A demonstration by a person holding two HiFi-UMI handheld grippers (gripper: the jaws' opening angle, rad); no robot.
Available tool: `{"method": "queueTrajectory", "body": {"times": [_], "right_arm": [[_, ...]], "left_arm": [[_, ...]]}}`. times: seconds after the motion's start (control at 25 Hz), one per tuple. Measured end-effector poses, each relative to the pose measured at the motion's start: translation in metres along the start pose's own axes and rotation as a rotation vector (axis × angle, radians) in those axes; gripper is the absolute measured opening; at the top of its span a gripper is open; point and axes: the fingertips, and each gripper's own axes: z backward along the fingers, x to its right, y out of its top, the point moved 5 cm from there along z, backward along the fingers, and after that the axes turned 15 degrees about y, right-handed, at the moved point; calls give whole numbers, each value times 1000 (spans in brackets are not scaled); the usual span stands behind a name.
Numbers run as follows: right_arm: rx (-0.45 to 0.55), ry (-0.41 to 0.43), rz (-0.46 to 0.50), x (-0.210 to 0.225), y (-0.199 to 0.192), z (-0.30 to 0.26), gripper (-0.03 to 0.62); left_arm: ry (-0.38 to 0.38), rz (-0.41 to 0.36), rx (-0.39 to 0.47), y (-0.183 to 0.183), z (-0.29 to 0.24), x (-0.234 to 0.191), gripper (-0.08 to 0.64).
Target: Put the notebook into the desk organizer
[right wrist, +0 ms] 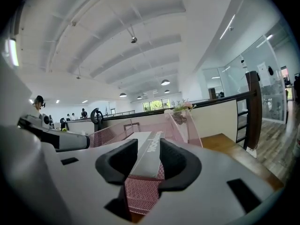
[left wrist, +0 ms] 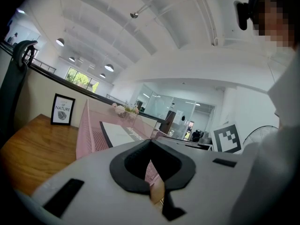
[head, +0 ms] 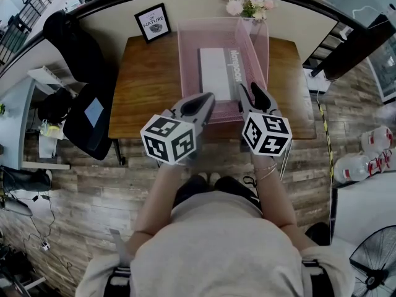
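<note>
A pink mesh desk organizer (head: 185,54) stands on the wooden table (head: 145,88). The notebook (head: 215,73), white with a grey lettered spine, lies flat inside it. My left gripper (head: 209,99) hovers at the organizer's near left corner, its jaws shut with nothing between them. In the left gripper view the organizer (left wrist: 89,130) and notebook (left wrist: 119,134) lie beyond the closed left gripper (left wrist: 150,146). My right gripper (head: 250,93) stands at the near wall, open. In the right gripper view the notebook (right wrist: 149,157) shows through the right gripper's (right wrist: 148,143) gap, untouched by the pads, above the mesh organizer (right wrist: 140,193).
A framed print (head: 153,22) and a vase of flowers (head: 247,4) stand at the table's back edge. A black chair with a jacket (head: 80,60) is left of the table. Water bottles (head: 365,163) and a fan (head: 377,265) sit on the floor at right.
</note>
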Motion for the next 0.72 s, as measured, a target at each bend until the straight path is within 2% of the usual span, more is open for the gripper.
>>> {"method": "queueTrajectory", "body": {"times": [0.44,0.72], "right_arm": [[47,69,-7,-8,10,6,153],[72,188,-35,-25,16,7,148]], "left_arm": [[1,-8,6,2,-2,2,11],[-2,-42,53,10,3,6,12]]}}
